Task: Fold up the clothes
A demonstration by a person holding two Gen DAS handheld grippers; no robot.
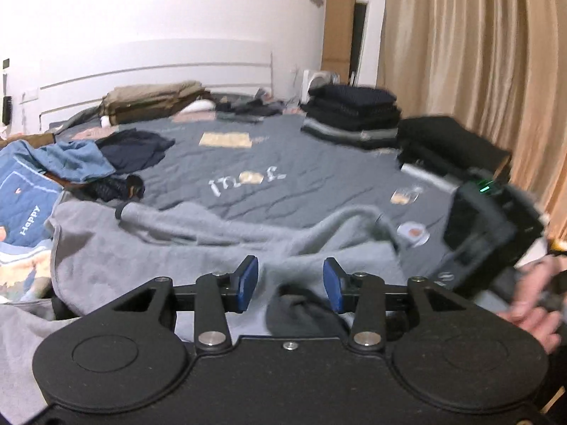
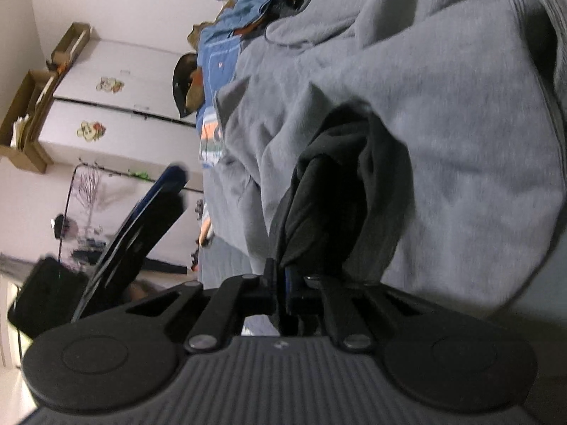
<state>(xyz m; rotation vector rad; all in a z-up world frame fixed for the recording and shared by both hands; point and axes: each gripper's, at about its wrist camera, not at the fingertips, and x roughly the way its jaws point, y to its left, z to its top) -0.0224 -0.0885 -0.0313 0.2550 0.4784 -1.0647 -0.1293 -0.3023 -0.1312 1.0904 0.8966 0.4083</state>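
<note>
Left gripper (image 1: 290, 283) is spread, nothing between the pads, hovering over the grey sweatshirt (image 1: 184, 244), so it's free to take another edge. Sweatshirt lies rumpled on the near end of the bed (image 1: 283, 163), sleeves trailing away from me. Right gripper (image 2: 281, 283) is pressed together on the sweatshirt's dark lining (image 2: 319, 191), rolled sideways, likely to lift that edge. Folded stacks (image 1: 354, 113) sit far right.
</note>
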